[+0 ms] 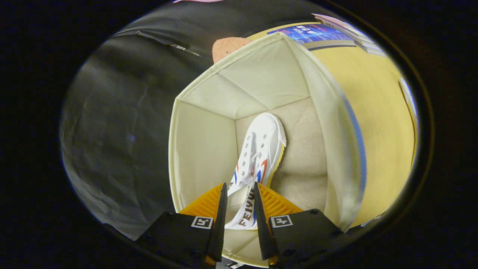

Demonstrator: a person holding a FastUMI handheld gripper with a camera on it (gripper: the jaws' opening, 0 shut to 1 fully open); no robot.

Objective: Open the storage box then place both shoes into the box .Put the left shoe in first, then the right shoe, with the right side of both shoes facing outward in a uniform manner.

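Through the gripper view I looked down along the gripper (239, 188) into the open cream fabric storage box (201, 149), whose pale lined walls rose around a beige floor. The white canvas low-top shoe with red and blue side stripes (261, 149) lay inside that box, its toe pointing away from me toward the far inner corner and its heel end reaching back between the fingers (221, 203). I had the jaws standing narrowly apart, one on each side of the heel part of the shoe; I could not tell for certain whether both pressed on it or merely flanked it. The shoe sat near the left inner wall, with bare box floor to its right. Beyond the box's right wall I saw the yellow desk (377, 112), and on its far end a blue printed sheet (312, 33). A pinkish-brown cork-like piece (226, 48) showed just behind the box's far rim.
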